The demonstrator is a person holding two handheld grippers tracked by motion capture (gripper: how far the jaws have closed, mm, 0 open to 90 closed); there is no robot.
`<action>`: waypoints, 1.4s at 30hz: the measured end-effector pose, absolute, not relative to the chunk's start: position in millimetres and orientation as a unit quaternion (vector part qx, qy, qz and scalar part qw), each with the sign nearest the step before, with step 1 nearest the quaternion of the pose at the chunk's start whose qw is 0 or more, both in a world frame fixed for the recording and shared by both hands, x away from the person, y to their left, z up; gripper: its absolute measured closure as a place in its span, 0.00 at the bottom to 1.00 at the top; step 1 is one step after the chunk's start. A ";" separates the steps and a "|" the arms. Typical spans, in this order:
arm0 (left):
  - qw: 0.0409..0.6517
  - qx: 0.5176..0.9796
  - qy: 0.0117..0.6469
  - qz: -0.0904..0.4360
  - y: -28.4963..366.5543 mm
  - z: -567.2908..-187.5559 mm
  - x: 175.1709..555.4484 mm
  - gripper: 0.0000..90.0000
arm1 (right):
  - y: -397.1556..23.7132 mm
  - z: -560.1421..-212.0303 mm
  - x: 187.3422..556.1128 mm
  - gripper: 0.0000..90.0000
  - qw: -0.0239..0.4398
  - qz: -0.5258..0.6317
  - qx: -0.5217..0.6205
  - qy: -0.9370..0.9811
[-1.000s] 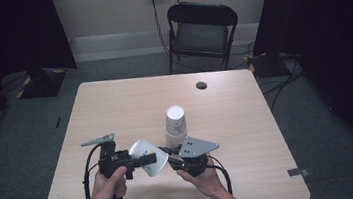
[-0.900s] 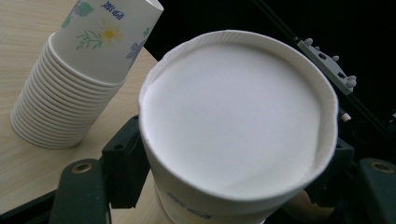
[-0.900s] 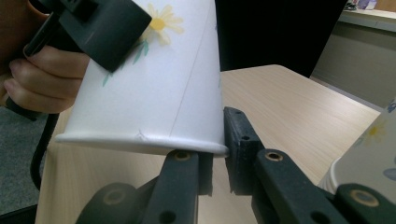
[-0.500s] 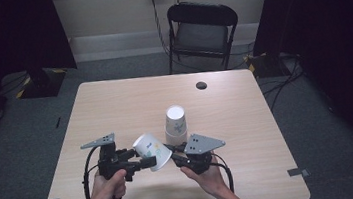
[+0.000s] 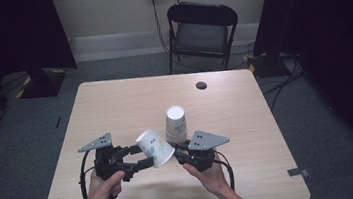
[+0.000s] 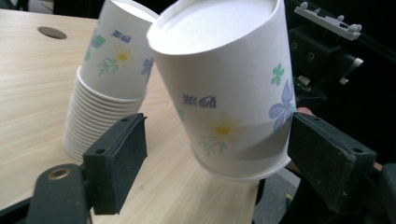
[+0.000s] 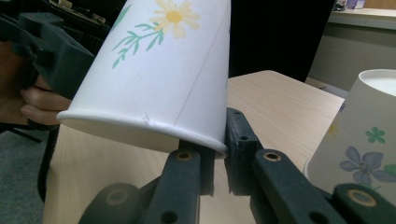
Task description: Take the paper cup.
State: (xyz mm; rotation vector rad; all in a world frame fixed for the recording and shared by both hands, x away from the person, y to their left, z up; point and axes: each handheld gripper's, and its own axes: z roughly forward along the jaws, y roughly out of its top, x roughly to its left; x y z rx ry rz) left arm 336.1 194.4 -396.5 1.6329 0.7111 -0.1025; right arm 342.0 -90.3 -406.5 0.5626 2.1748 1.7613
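A dim room with dark curtains, a folding chair [image 5: 202, 28] behind, and a pale wooden surface [image 5: 115, 106] with a small dark round spot [image 5: 201, 85] near its far edge. Near the middle of the front half stands an upside-down stack of paper cups [image 5: 175, 124]. One single cup [image 5: 155, 147] with a flower print is held tilted above the surface, just beside the stack toward the front left, base pointing up and away. The right gripper [image 5: 180, 154] has its jaws pressed onto the rim wall of this cup; in the right gripper view the rim shows a small crease where they bite. The left gripper [image 5: 139, 156] has just been opening: its jaws stand spread on either side of the cup body, with a clear gap at one pad [image 6: 116, 158], so it no longer clamps the cup. Judged step: handing the separated cup over to the right gripper. To do it well, the left gripper should back straight off without brushing the cup wall, and the right grip should stay light enough not to crush the rim further, keeping clear of the stack.
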 end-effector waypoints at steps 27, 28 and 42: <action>0.611 0.732 0.298 0.055 202.8 -388.0 327.9 0.31 | -106.4 -403.7 350.5 0.95 0.110 0.573 0.250 0.773; 0.607 0.735 0.295 0.060 202.5 -387.8 327.7 0.31 | -106.5 -403.8 350.9 0.95 0.107 0.569 0.251 0.776; 0.538 0.796 0.245 0.128 190.3 -382.8 320.3 0.36 | -107.7 -412.7 356.1 0.95 0.069 0.518 0.271 0.808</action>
